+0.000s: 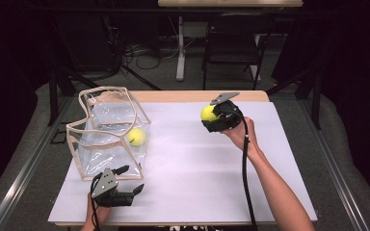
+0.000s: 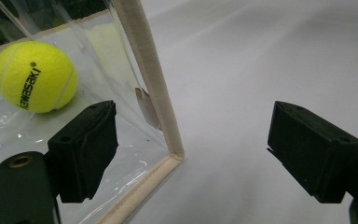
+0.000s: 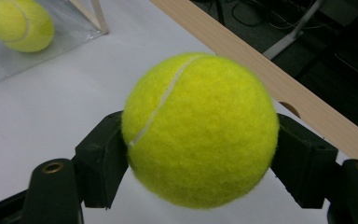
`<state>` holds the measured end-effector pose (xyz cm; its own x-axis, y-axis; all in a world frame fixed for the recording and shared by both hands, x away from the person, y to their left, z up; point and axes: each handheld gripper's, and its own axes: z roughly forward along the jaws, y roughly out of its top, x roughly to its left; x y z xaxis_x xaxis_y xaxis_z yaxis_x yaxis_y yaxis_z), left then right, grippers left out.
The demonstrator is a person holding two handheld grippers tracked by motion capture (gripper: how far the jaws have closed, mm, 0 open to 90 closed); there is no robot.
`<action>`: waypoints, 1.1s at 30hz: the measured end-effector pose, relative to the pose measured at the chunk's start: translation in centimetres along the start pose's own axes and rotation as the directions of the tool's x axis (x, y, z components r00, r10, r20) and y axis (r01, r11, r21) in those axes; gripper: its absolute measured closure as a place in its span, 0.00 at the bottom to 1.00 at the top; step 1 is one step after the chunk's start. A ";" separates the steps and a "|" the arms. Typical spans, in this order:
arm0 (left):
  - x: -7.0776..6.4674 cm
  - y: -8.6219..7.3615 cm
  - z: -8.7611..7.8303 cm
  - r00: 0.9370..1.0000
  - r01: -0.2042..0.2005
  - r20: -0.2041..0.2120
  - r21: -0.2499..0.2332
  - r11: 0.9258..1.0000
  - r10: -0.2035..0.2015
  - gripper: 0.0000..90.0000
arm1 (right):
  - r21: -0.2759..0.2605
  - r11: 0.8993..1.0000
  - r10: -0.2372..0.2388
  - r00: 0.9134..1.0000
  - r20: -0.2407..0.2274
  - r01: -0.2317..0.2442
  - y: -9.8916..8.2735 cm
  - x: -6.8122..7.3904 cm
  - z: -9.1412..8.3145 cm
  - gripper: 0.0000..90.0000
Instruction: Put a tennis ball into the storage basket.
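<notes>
Broadly, everything sits on the white table (image 1: 188, 192), and the clear bag (image 1: 108, 132) with its beige trim serves as the landmark: it stands open-topped at the table's left side, its soft plastic walls sagging and creased. It looks light and floppy, so it would likely shift or fold if bumped, and its stiffer trimmed edge is the sensible place to steady it.

Well to the right of the bag, lifted off the table near the far edge, the held tennis ball (image 3: 200, 128) is pinched across its middle by the right gripper (image 1: 215, 117), a black pad pressing on each side. The ball is light, springy and fuzzy; the felt gives good friction, but a round shape can squirt out of an off-centre pinch, so a hold across the widest part, as here, looks the safest. The right forearm reaches forward from the near edge, the hand wrapped round the gripper's body and the jaws pointing left toward the bag.

Just in front of the bag's near right corner, the left gripper (image 1: 131, 180) rests low with its jaws spread wide on nothing, one beside the bag's clear wall.

Inside the bag, against its right wall, lies a second tennis ball (image 1: 136, 136).
</notes>
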<state>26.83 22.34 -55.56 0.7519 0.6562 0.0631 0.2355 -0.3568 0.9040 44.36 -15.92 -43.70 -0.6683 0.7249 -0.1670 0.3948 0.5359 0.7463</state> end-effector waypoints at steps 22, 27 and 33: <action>0.0 0.0 0.0 1.000 -0.002 0.000 -0.001 1.000 0.002 0.18 | -0.009 0.998 -0.059 0.998 -0.024 0.059 2.9 1.3 -0.4 0.29; 0.0 0.0 0.0 1.000 -0.001 0.001 -0.001 1.000 0.001 0.18 | -0.011 0.997 -0.074 0.997 -0.030 0.073 3.6 1.7 -0.3 0.29; 0.0 0.0 0.0 1.000 -0.002 0.000 0.000 1.000 0.002 0.18 | -0.009 0.996 -0.090 0.995 -0.037 0.090 4.3 2.1 -0.3 0.29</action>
<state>26.82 22.37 -55.53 0.7524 0.6555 0.0648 0.2338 -0.3578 0.9041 44.51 -12.24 -40.63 -0.7241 0.6570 -0.2097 0.3273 0.5950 0.7341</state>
